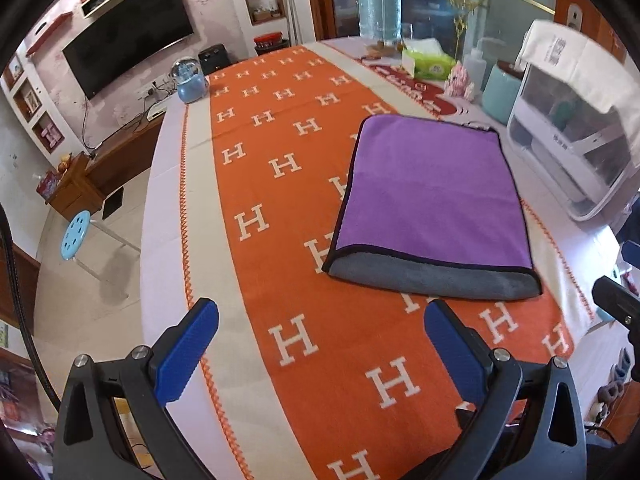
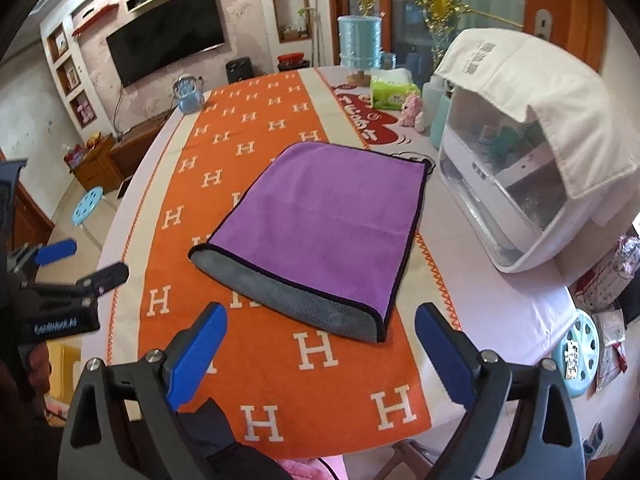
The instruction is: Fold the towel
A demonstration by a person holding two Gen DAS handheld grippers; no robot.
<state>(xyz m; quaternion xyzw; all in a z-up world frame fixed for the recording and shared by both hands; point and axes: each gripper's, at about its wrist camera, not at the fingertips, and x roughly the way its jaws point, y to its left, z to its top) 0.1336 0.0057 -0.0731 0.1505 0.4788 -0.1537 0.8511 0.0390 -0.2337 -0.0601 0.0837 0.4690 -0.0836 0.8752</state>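
Lying folded at frame center, the purple towel (image 1: 432, 200) shows its grey underside along the near edge. The left gripper (image 1: 320, 332) and right gripper (image 2: 320, 336) gape wide, empty, above bare orange cloth (image 1: 280, 208) short of that edge.

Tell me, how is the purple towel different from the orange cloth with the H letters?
The purple towel is plain, while the orange cloth is covered in white H letters. The towel is smaller and lies on top of the cloth, which runs along the table. The towel is folded over, showing a grey underside at its near edge; the cloth lies in one flat layer. Both lie flat, and neither pair of tongs touches them.
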